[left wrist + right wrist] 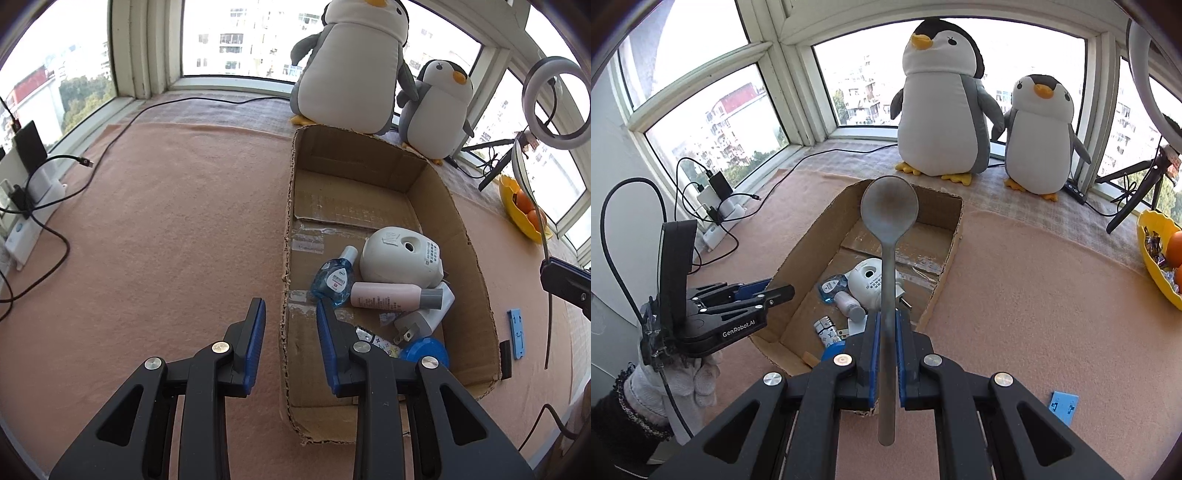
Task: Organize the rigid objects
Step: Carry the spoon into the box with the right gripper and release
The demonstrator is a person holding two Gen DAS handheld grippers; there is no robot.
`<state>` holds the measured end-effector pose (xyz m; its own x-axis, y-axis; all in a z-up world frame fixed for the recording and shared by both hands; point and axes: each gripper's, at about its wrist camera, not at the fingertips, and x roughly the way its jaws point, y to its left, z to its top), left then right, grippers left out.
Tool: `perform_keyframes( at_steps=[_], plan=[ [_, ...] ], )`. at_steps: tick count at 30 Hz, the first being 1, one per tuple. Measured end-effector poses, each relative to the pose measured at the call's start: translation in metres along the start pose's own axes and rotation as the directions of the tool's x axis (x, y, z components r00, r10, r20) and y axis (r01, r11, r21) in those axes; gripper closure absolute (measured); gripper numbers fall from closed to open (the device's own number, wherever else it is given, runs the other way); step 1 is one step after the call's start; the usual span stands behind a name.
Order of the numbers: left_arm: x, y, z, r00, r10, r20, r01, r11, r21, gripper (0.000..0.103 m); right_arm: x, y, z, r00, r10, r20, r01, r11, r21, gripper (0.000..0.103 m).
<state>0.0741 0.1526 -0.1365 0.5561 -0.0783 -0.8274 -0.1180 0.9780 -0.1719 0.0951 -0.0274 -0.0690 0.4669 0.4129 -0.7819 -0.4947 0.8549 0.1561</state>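
A pink blanket (166,221) covers the wide sill surface, with a paler checked cloth (990,192) along the window side. Right of centre in the left wrist view a shallow cardboard box (476,266) sits flat on the blanket. Two plush penguins (351,66) stand on the checked cloth behind it. At far left lie a white power strip (22,236) and black cables (110,136); at right a yellow bowl (517,218) and a small blue plastic piece (517,332).

box's (373,206) far half bare (near cluttered)
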Motion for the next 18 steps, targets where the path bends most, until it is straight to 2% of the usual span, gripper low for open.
perform_keyframes(
  at_steps=[1, 5, 18],
  plan=[
    [0.001, 0.0, 0.0, 1.0, -0.001, -0.003, 0.001, 1.0, 0.0, 0.083, 0.004, 0.003, 0.003, 1.0, 0.005, -0.004, -0.005, 1.0, 0.0, 0.096],
    [0.005, 0.0, -0.001, 1.0, -0.005, -0.006, 0.005, 1.0, 0.004, 0.09, 0.02, 0.013, 0.01, 1.0, 0.02, -0.021, -0.02, 1.0, -0.003, 0.096],
    [0.008, 0.001, 0.0, 1.0, -0.002, 0.0, 0.002, 1.0, 0.014, 0.094, 0.062, 0.035, 0.017, 0.995, 0.036, -0.095, -0.037, 0.999, -0.005, 0.096]
  ],
)
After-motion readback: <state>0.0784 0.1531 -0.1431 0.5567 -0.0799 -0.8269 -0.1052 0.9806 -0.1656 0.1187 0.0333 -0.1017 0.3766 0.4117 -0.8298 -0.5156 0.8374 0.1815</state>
